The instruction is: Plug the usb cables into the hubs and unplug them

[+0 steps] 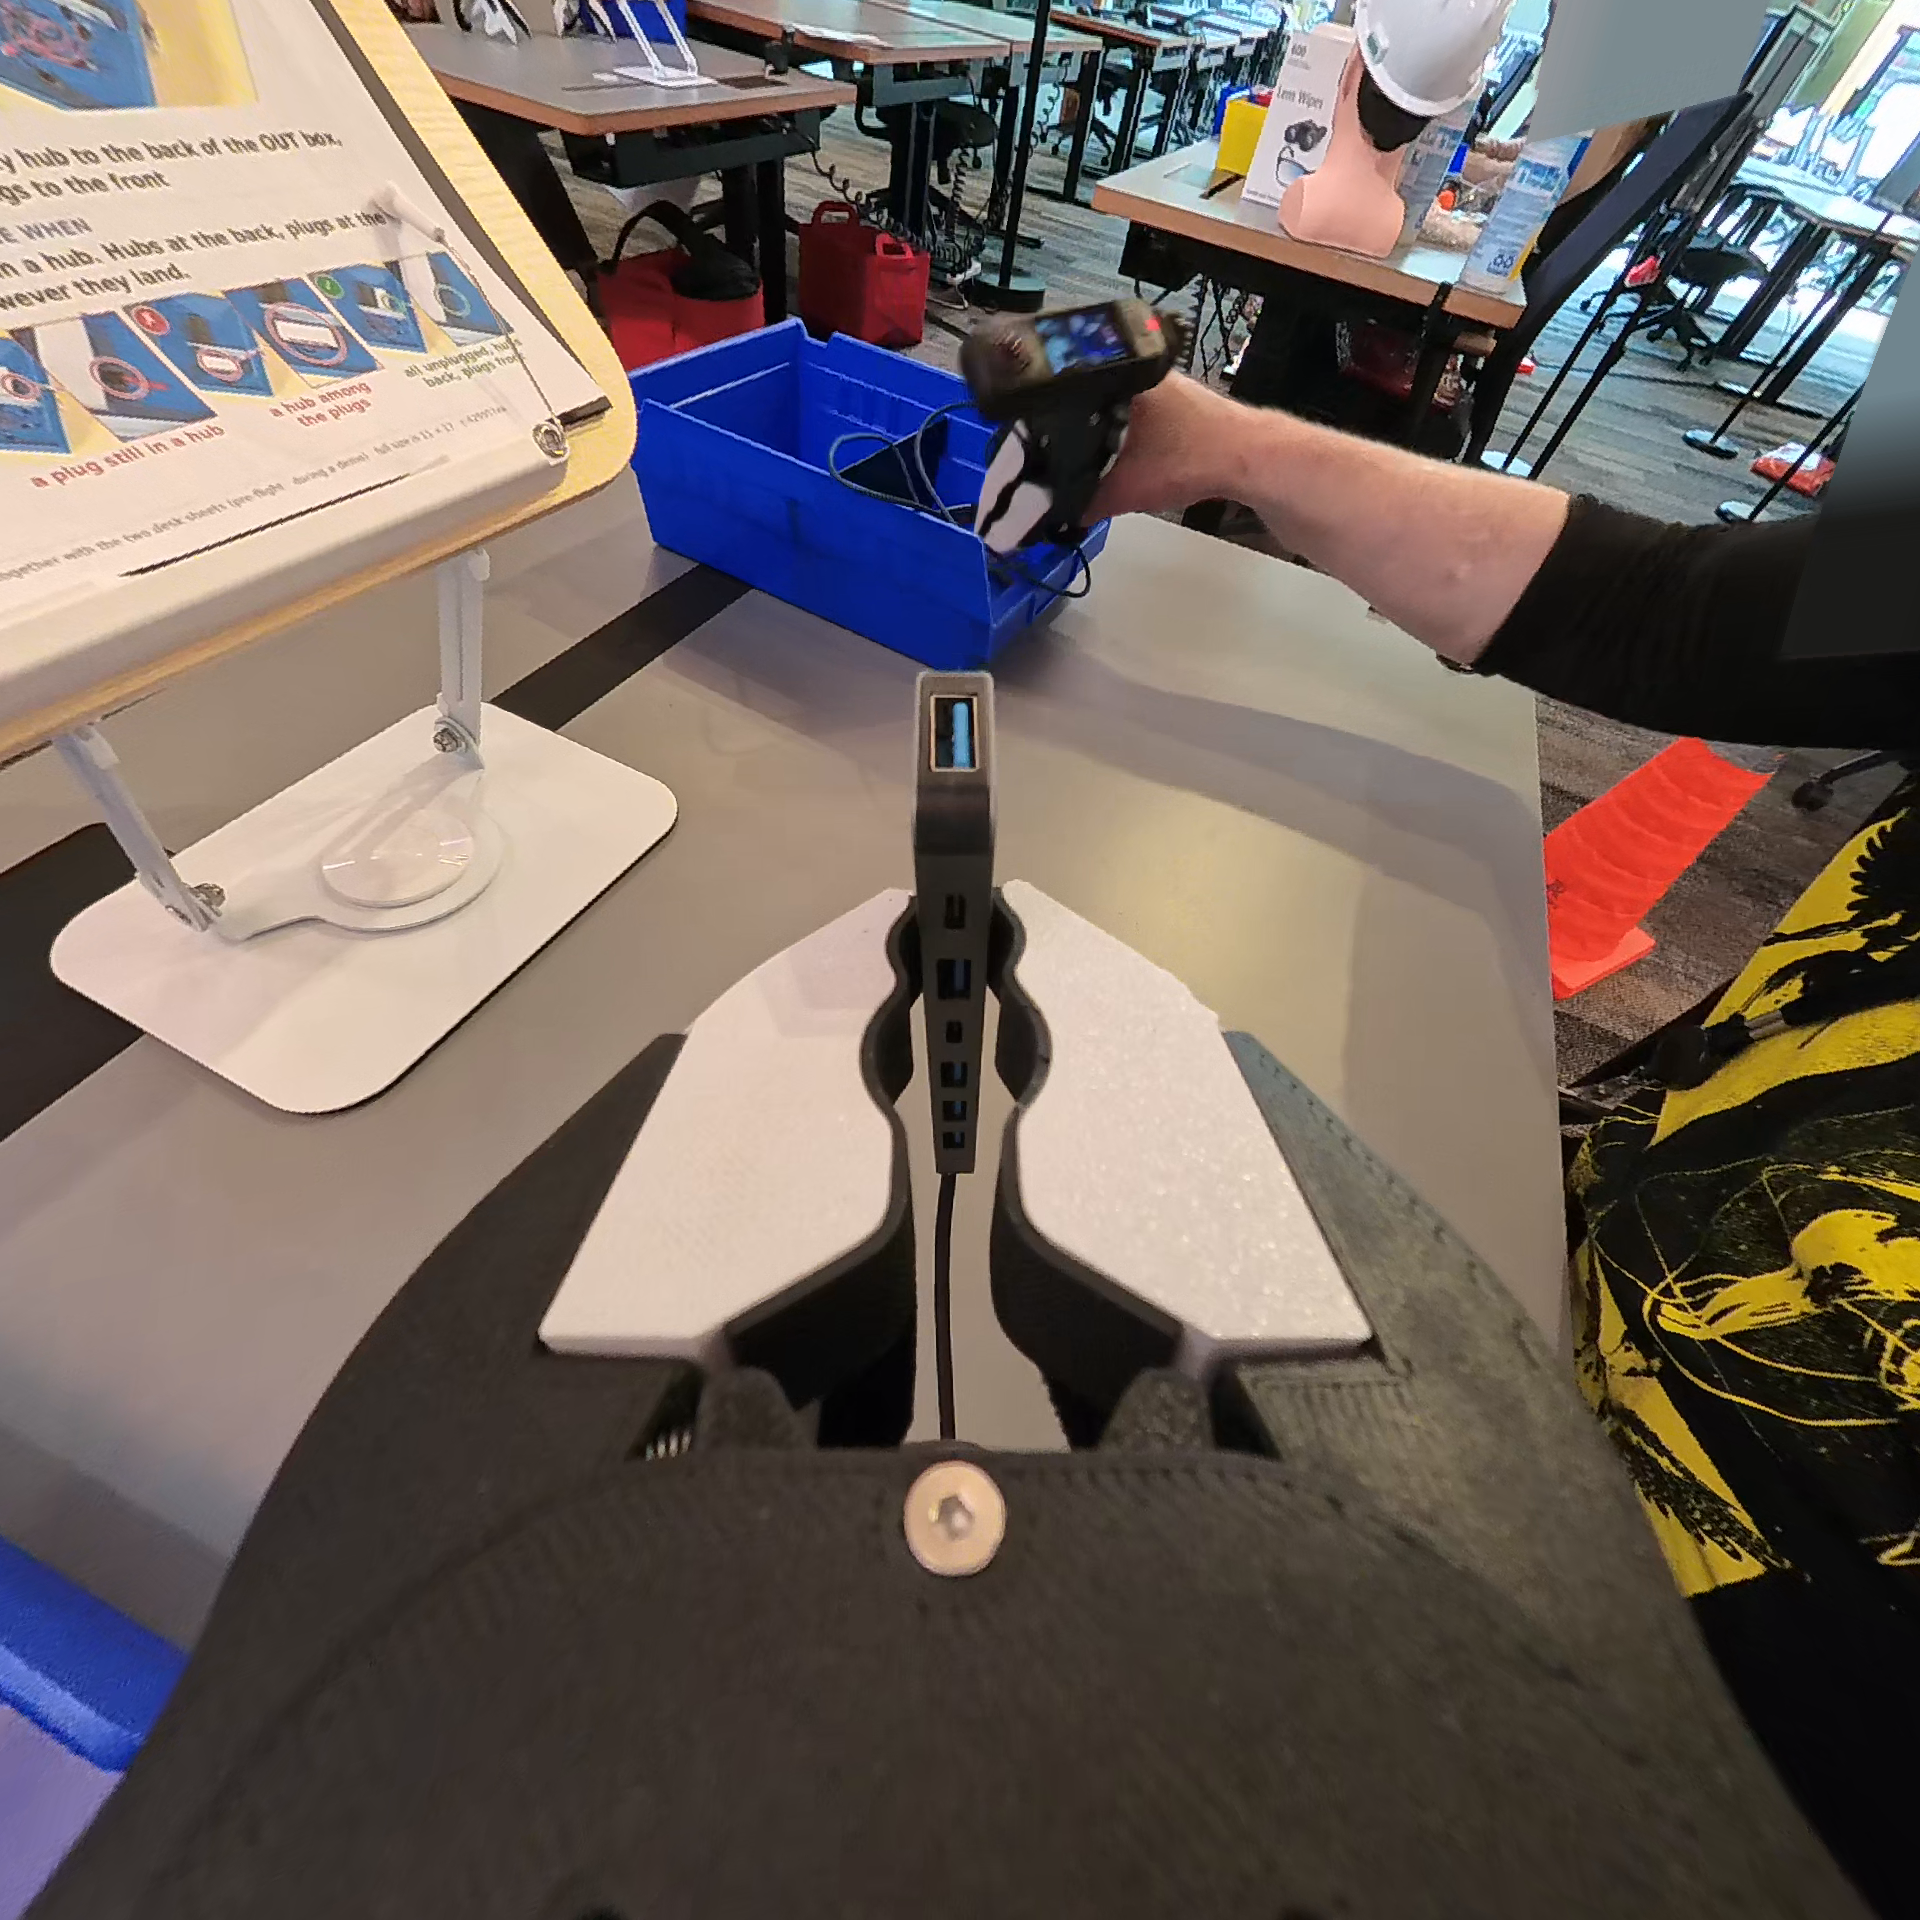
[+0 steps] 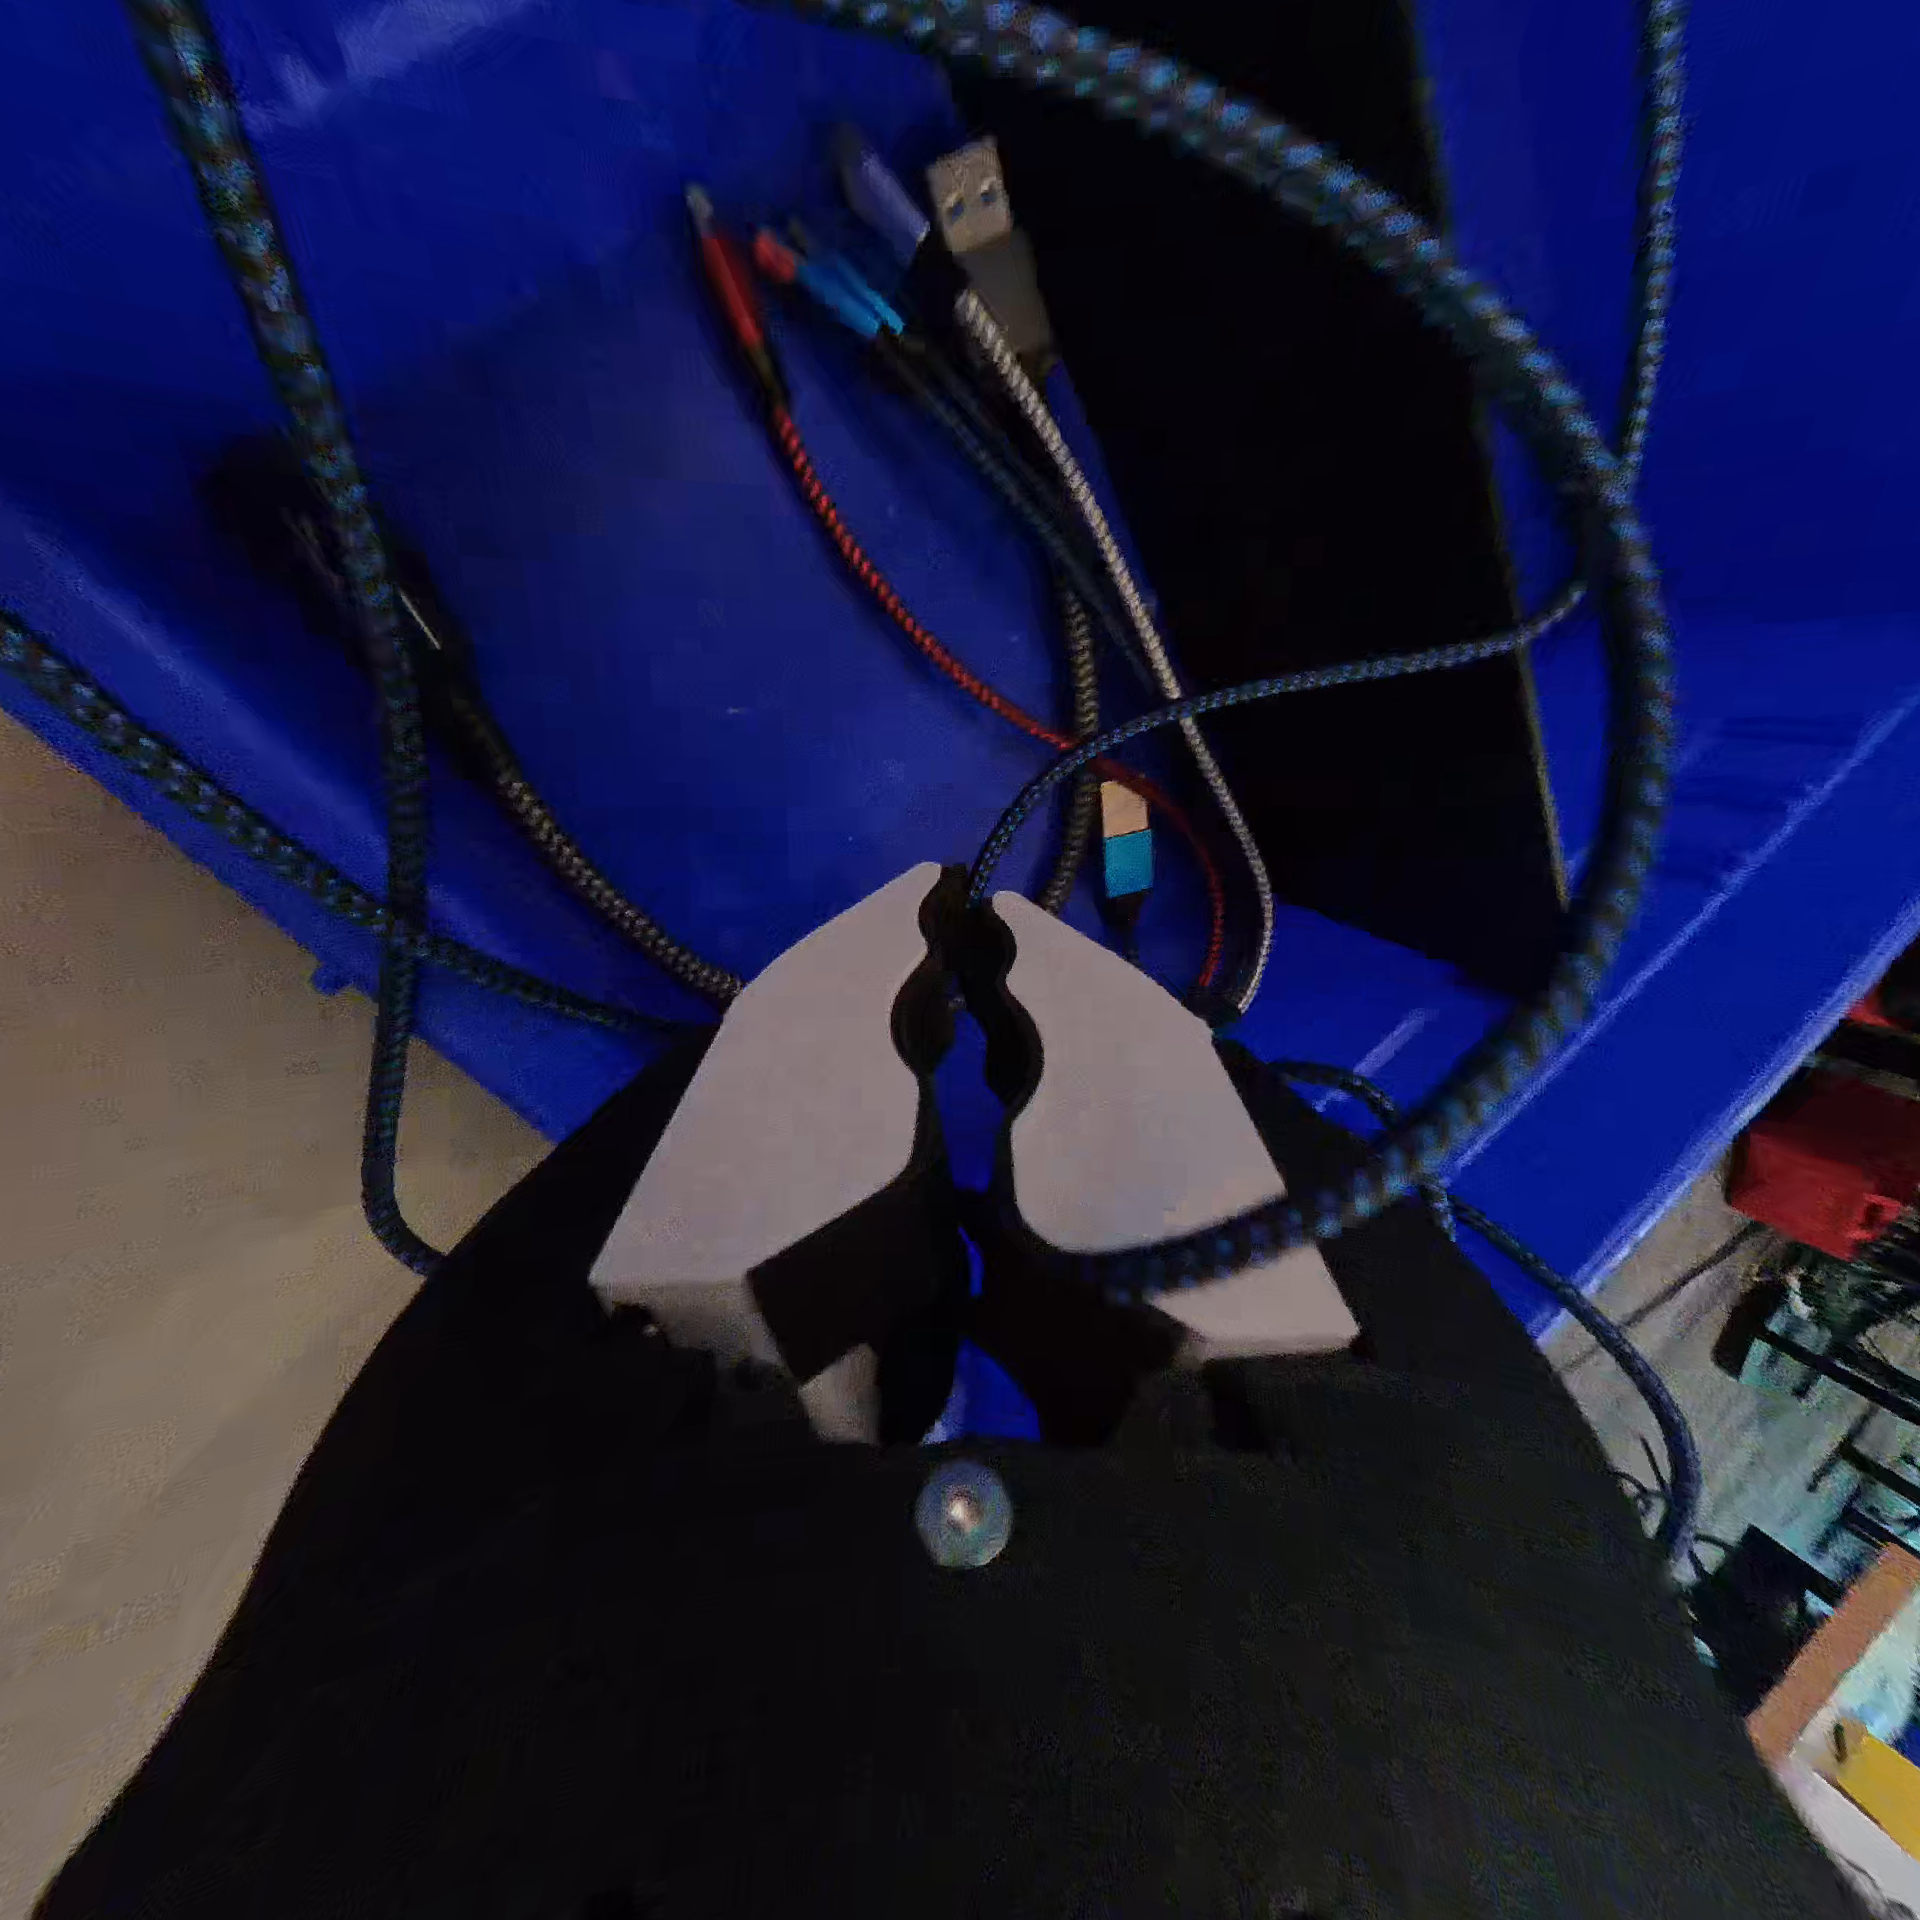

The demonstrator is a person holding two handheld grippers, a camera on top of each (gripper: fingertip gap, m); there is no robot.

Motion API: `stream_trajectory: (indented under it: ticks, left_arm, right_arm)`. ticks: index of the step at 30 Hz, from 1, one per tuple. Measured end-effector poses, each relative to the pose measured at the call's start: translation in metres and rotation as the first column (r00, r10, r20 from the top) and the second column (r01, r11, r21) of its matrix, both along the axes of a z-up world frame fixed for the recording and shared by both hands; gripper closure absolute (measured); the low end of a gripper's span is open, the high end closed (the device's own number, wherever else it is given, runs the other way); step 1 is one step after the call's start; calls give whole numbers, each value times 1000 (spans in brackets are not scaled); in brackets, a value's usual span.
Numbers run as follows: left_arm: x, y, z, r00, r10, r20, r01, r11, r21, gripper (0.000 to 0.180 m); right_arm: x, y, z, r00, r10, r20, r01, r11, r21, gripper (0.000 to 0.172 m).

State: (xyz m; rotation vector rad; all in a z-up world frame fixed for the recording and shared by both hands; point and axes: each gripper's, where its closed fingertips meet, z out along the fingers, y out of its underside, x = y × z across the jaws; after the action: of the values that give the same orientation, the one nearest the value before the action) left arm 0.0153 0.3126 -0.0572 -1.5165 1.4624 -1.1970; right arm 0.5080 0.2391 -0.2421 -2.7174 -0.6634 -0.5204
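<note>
My left gripper (image 1: 954, 914) is shut on a dark grey USB hub (image 1: 951, 821). It holds the hub on edge above the grey table (image 1: 1247, 883), with a blue port facing up at the far end. The hub's black lead (image 1: 943, 1299) runs back between my fingers. My right gripper (image 2: 964, 896) is shut on a blue-black braided cable (image 2: 1299, 681) at the tips, over a blue bin (image 2: 623, 623). The bin holds several cables: a silver plug (image 2: 977, 203), a red braided cable (image 2: 894, 592), a light blue plug (image 2: 1125, 842). The right gripper (image 1: 1023, 509) also shows in the left wrist view at the bin (image 1: 748, 488).
A white stand (image 1: 343, 935) with an instruction board (image 1: 239, 312) stands at the left of the table. A person's arm (image 1: 1455, 561) reaches across from the right. The table's right edge (image 1: 1538, 935) drops to a carpeted floor with an orange patch (image 1: 1631, 862).
</note>
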Motion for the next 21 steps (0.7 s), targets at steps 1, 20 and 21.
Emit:
stream_trajectory:
  ticks: [1,20,21]
  left_arm:
    - [0,0,0,1000,-2,0,2,1000,-1,169]
    - [3,-5,-8,999,-38,-23,38,999,-12,169]
    - [2,-4,-8,999,-37,-24,37,999,-12,169]
  right_arm:
    - [-1,-4,-6,1000,2,-1,-2,998,-70,169]
    - [-64,-19,-18,783,-174,-598,-340,685,-645,169]
    - [-62,-17,-16,803,-160,-574,-318,699,-640,168]
